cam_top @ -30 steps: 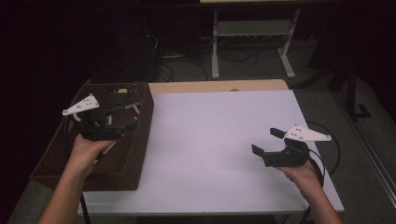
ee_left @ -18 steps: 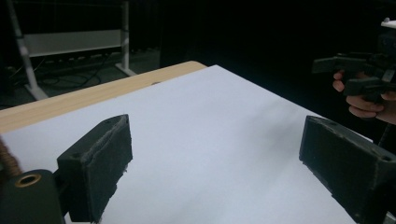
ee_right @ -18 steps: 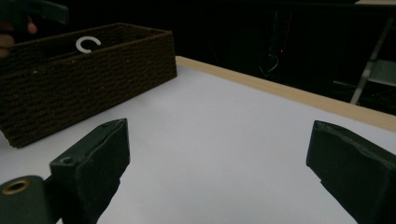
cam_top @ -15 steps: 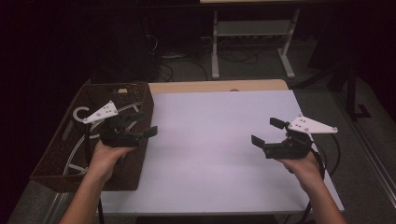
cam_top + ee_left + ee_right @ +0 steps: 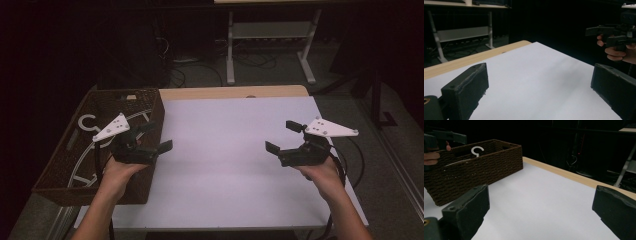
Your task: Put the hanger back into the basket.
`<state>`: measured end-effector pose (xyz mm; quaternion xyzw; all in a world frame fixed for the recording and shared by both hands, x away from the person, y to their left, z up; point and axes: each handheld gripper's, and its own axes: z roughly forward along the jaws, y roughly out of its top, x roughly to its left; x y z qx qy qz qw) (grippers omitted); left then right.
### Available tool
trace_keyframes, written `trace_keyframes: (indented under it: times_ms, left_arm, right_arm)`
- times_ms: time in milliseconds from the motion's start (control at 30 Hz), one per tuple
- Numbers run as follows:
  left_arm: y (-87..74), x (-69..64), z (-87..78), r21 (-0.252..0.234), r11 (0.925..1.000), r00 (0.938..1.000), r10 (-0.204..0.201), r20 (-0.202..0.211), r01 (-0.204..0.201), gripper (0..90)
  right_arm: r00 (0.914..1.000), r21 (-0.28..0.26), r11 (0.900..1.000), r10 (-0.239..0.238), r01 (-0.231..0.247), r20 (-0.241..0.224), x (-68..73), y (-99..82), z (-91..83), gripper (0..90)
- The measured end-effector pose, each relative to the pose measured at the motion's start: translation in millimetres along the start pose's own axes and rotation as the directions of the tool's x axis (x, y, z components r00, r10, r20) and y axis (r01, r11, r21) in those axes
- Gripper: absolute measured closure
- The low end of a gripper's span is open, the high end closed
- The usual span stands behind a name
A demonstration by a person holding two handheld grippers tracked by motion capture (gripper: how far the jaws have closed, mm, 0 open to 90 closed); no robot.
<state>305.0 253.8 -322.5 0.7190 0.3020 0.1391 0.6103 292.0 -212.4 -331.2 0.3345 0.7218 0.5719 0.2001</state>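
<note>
Both hand-held grippers, left (image 5: 152, 136) and right (image 5: 285, 136), are hovering wide open and empty, white hangers (image 5: 95, 131) waiting untouched in the wicker basket (image 5: 150, 107) beside the left one.

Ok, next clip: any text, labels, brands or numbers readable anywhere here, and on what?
None can be read.
Basket: plain weave, no label visible.
White hanger in the basket: no marking visible.
Grey plates on the left gripper and right gripper: only small holes, no print.
White sheet on the table: blank.
Background shelving: too dark to tell.
</note>
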Motion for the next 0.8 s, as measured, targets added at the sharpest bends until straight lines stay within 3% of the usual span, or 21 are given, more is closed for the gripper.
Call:
trace_keyframes:
  times_ms: [333,800]
  left_arm:
    - [-4.6,0.9,-0.7,0.001,1.0,1.0,0.005,-0.007,-0.005,0.0]
    - [-4.8,1.7,-1.0,0.004,1.0,1.0,-0.001,0.004,0.001,0.0]
  right_arm:
    - [1.0,-0.036,0.9993,-0.007,0.007,0.004,-3.5,8.2,-7.6,0.7]
    - [0.9998,-0.009,0.9998,-0.019,0.019,-0.001,-1.9,6.1,-5.1,0.7]
